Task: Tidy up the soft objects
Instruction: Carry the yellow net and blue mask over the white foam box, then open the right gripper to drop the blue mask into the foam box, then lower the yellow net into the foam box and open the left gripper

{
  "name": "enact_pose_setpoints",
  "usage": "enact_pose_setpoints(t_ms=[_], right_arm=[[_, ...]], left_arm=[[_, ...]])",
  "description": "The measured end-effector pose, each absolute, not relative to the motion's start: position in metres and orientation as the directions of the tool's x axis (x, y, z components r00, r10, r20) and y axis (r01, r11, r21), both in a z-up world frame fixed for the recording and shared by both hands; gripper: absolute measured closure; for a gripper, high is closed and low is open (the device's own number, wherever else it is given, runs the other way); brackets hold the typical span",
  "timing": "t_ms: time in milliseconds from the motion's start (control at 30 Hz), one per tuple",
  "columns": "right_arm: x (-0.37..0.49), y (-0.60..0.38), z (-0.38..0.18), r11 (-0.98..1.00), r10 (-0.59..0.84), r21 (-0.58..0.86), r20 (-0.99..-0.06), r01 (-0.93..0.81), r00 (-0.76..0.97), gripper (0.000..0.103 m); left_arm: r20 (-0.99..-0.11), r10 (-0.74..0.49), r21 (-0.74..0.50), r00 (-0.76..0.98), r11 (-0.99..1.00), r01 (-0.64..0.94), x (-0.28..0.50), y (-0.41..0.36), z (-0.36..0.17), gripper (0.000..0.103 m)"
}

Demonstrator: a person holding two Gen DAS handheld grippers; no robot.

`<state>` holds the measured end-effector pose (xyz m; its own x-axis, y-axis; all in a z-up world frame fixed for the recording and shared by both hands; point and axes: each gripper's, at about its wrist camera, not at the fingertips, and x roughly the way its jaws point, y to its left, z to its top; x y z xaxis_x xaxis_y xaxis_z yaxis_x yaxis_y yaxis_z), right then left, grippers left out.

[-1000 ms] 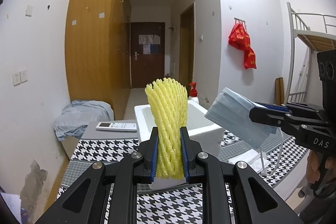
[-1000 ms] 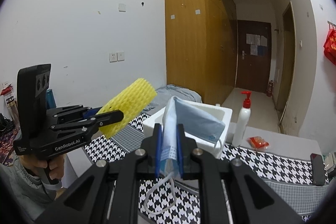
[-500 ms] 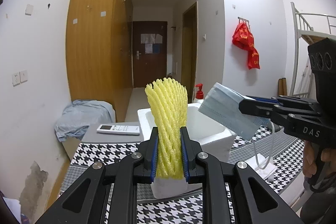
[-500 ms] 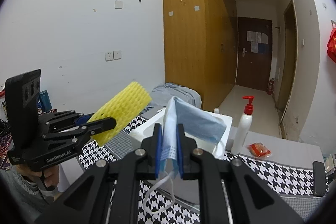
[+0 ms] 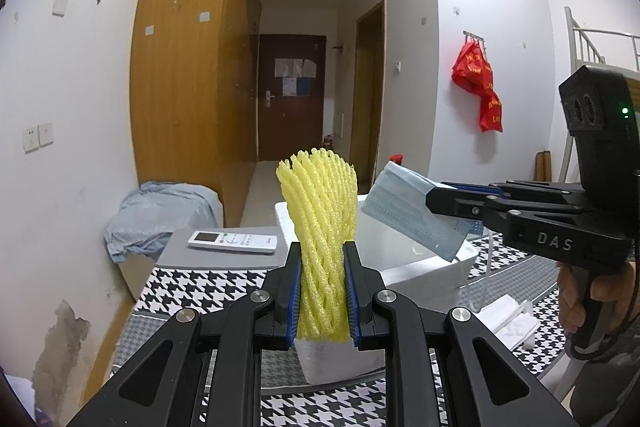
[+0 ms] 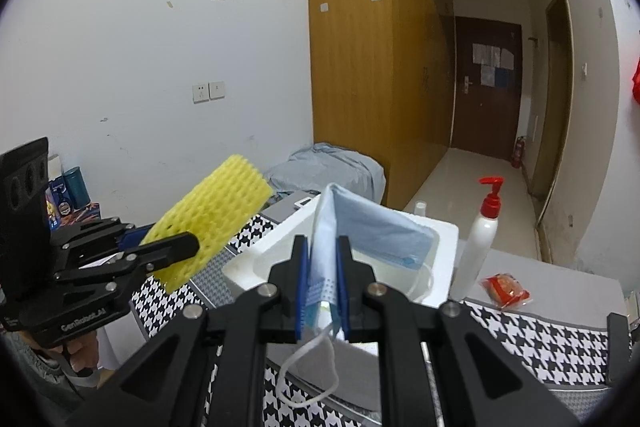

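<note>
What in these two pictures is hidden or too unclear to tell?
- Left wrist view: the floor of the white foam box is hidden behind the yellow foam net sleeve and the pale blue face mask.
- Right wrist view: the box's inside is covered by the mask.
- Right wrist view: the small red packet's label is too small to read.
- Left wrist view: the door's papers are too blurred to read.

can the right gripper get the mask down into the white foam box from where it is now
Probably yes. The right gripper holds the blue face mask just above the open white foam box, whose top has no lid. The left gripper with its yellow foam net sits off to the side, apart.
</note>
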<state>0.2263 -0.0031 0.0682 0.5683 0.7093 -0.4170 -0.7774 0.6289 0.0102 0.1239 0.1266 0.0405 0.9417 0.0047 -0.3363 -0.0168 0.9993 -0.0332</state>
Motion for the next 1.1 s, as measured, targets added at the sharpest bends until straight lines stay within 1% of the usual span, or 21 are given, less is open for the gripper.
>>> enact_pose_setpoints(t_ms=[100, 333, 367, 400, 467, 567, 633, 833, 867, 900, 967, 1100], right_arm=[[0.235, 0.002, 0.064, 0.624, 0.714, 0.039, -0.434, -0.781, 0.549, 0.086], [0.246, 0.014, 0.056, 0.632, 0.694, 0.035, -0.471, -0.774, 0.545, 0.085], [0.247, 0.015, 0.055, 0.635, 0.691, 0.036, -0.474, -0.772, 0.546, 0.074], [0.249, 0.016, 0.055, 0.635, 0.690, 0.036, -0.477, -0.772, 0.545, 0.052], [0.252, 0.016, 0.054, 0.637, 0.691, 0.045, -0.477, -0.770, 0.544, 0.029], [0.254, 0.015, 0.055, 0.645, 0.687, 0.054, -0.478, -0.762, 0.548, 0.029], [0.254, 0.010, 0.056, 0.647, 0.692, 0.068, -0.472, -0.760, 0.547, 0.025], [0.251, -0.004, 0.060, 0.654, 0.696, 0.075, -0.451, -0.753, 0.559, 0.024], [0.250, -0.006, 0.060, 0.657, 0.694, 0.071, -0.449, -0.751, 0.564, 0.023], [0.249, -0.010, 0.060, 0.663, 0.690, 0.070, -0.445, -0.746, 0.571, 0.017], [0.250, -0.014, 0.061, 0.670, 0.686, 0.071, -0.440, -0.739, 0.579, 0.010], [0.248, -0.027, 0.062, 0.688, 0.673, 0.065, -0.432, -0.723, 0.601, 0.010]], left_arm=[[-0.340, 0.011, -0.037, 0.940, 0.999, -0.025, 0.126, 0.131, 0.039, 0.083], [-0.352, 0.021, -0.044, 0.936, 0.998, -0.039, 0.131, 0.136, 0.035, 0.083], [-0.354, 0.024, -0.044, 0.935, 0.998, -0.042, 0.131, 0.137, 0.035, 0.083], [-0.354, 0.026, -0.046, 0.935, 0.998, -0.045, 0.132, 0.138, 0.035, 0.083], [-0.355, 0.030, -0.047, 0.934, 0.998, -0.049, 0.133, 0.138, 0.035, 0.083], [-0.358, 0.032, -0.046, 0.933, 0.998, -0.052, 0.134, 0.137, 0.035, 0.083], [-0.358, 0.030, -0.048, 0.933, 0.998, -0.051, 0.134, 0.138, 0.034, 0.083], [-0.362, 0.024, -0.042, 0.932, 0.998, -0.041, 0.139, 0.133, 0.034, 0.083], [-0.362, 0.021, -0.042, 0.932, 0.998, -0.039, 0.140, 0.132, 0.035, 0.083], [-0.363, 0.018, -0.042, 0.932, 0.998, -0.036, 0.141, 0.132, 0.035, 0.083], [-0.364, 0.015, -0.040, 0.931, 0.999, -0.031, 0.143, 0.130, 0.036, 0.083], [-0.366, 0.003, -0.031, 0.930, 0.999, -0.016, 0.148, 0.123, 0.038, 0.083]])
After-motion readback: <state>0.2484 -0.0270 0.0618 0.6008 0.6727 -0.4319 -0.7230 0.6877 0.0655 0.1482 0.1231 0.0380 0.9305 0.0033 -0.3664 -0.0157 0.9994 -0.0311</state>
